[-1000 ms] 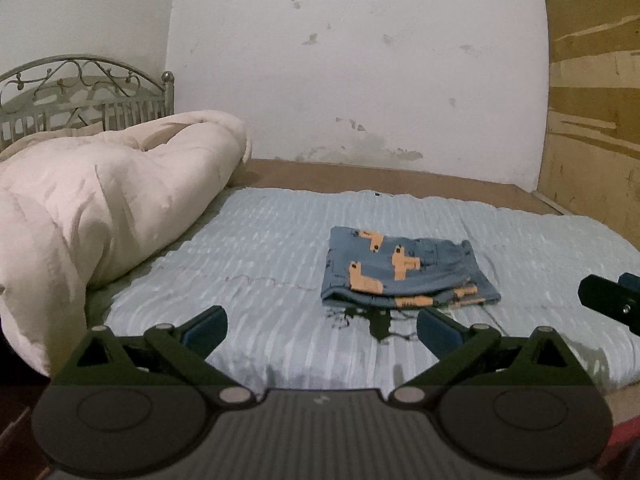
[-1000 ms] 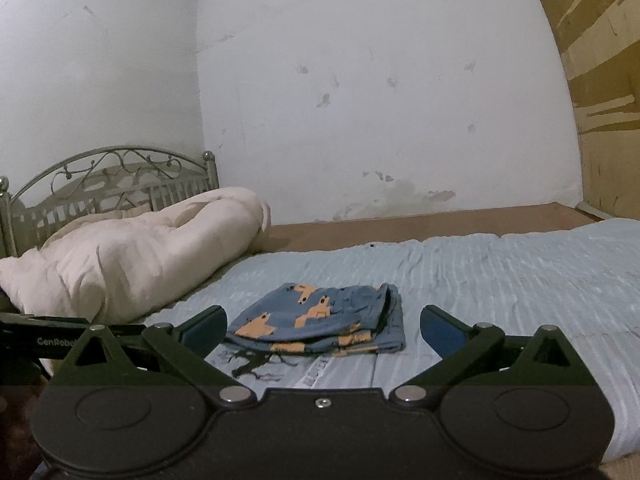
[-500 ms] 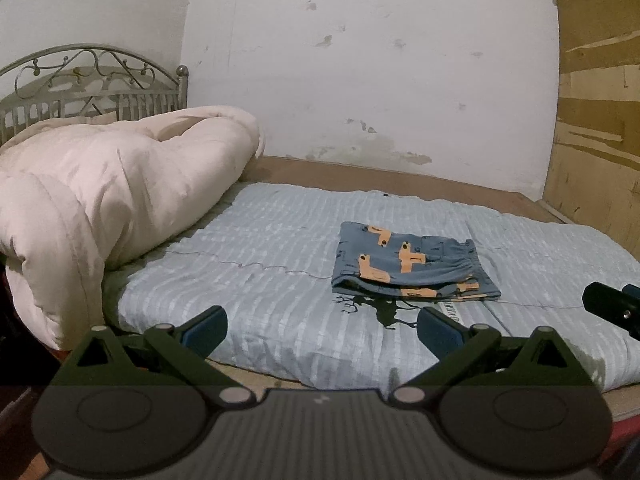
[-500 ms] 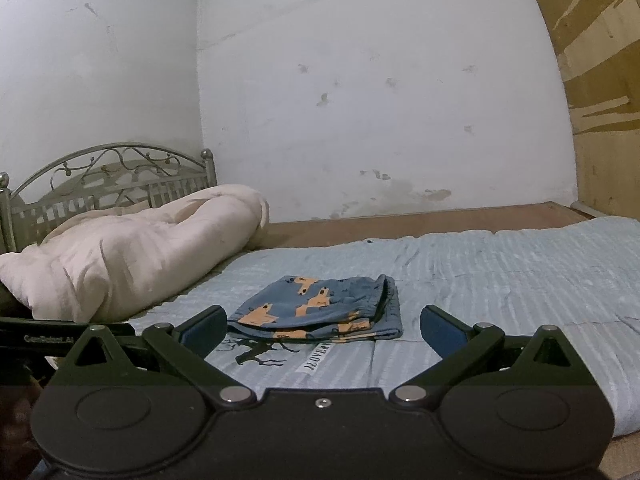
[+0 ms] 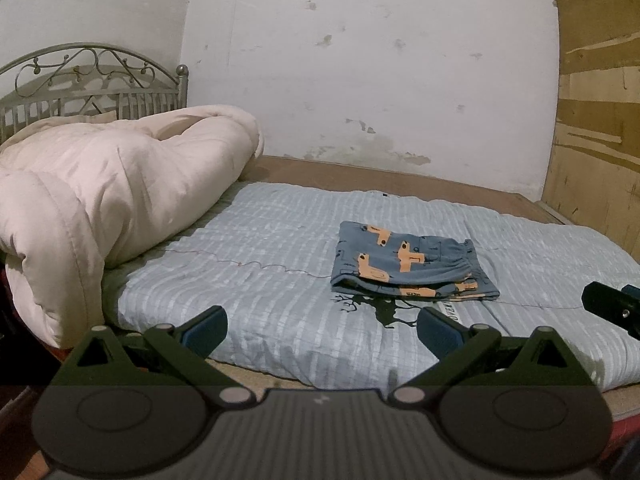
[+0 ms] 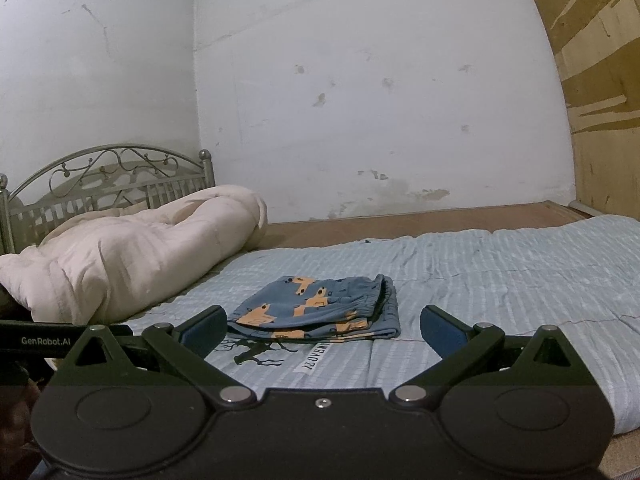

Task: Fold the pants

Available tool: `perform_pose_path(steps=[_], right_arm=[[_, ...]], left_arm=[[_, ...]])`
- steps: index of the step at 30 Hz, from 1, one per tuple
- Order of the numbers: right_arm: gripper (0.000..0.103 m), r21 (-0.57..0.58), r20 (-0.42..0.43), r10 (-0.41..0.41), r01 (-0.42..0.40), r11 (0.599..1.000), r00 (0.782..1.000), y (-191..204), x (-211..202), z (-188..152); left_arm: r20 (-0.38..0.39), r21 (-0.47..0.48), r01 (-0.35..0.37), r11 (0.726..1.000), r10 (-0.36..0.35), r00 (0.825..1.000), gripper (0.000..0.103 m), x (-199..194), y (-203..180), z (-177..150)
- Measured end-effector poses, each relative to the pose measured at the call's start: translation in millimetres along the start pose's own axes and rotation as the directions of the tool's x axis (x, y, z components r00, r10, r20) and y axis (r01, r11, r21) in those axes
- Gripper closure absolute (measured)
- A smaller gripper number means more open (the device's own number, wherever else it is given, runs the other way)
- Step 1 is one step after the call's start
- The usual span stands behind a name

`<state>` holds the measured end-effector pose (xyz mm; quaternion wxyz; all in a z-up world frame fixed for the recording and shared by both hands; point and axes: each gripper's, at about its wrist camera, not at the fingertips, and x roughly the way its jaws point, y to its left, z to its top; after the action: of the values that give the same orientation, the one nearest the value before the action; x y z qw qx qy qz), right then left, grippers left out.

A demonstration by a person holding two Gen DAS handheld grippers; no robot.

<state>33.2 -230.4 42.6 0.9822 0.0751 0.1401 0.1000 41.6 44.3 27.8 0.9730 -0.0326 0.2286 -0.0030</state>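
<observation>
The blue pants [image 5: 408,262] with orange shapes lie folded into a flat stack on the light blue striped bedspread [image 5: 256,256]. They also show in the right wrist view [image 6: 320,306]. My left gripper [image 5: 322,330] is open and empty, held back from the bed's near edge, well short of the pants. My right gripper [image 6: 322,328] is open and empty, also in front of the pants and apart from them. The right gripper's tip shows at the right edge of the left wrist view [image 5: 612,308].
A rolled cream duvet [image 5: 100,192] lies at the left against a metal headboard [image 5: 92,80]. A white wall [image 5: 360,60] stands behind the bed and a plywood panel [image 5: 600,120] at the right. A bare wooden bed board [image 6: 400,222] runs along the wall.
Both grippers have drawn back from the bed and away from the folded pants, which look smaller and farther. The bed's front edge has come into the left view. Both stay open.
</observation>
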Motion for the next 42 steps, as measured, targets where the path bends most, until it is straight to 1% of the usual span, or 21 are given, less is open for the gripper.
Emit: perform_pose_path(steps=[27, 30, 32, 34, 37, 42], right_arm=[[0.001, 0.0, 0.001, 0.001, -0.001, 1.0, 1.0, 0.7, 0.1, -0.1], [0.001, -0.001, 0.001, 0.002, -0.002, 1.0, 1.0, 0.6, 0.2, 0.1], [0.001, -0.001, 0.004, 0.001, -0.001, 1.0, 1.0, 0.4, -0.2, 0.2], [0.001, -0.001, 0.007, 0.0, 0.0, 1.0, 1.0, 0.4, -0.5, 0.9], [0.001, -0.002, 0.01, 0.002, -0.002, 1.0, 1.0, 0.5, -1.3, 1.3], [0.001, -0.002, 0.007, 0.003, -0.003, 1.0, 1.0, 0.2, -1.8, 1.4]], left_arm=[[0.001, 0.0, 0.007, 1.0, -0.007, 1.0, 0.001, -0.4, -0.1, 0.6], [0.006, 0.005, 0.014, 1.0, -0.014, 1.0, 0.001, -3.0, -1.0, 2.5], [0.015, 0.014, 0.006, 1.0, -0.006, 1.0, 0.001, -5.1, -3.1, 4.0], [0.039, 0.03, 0.019, 0.999, -0.021, 0.999, 0.001, -8.7, -5.0, 4.0], [0.065, 0.025, 0.024, 0.999, -0.025, 0.998, 0.001, -12.0, -6.6, 4.7], [0.065, 0.021, 0.022, 1.0, -0.024, 0.998, 0.001, -11.4, -7.3, 5.9]])
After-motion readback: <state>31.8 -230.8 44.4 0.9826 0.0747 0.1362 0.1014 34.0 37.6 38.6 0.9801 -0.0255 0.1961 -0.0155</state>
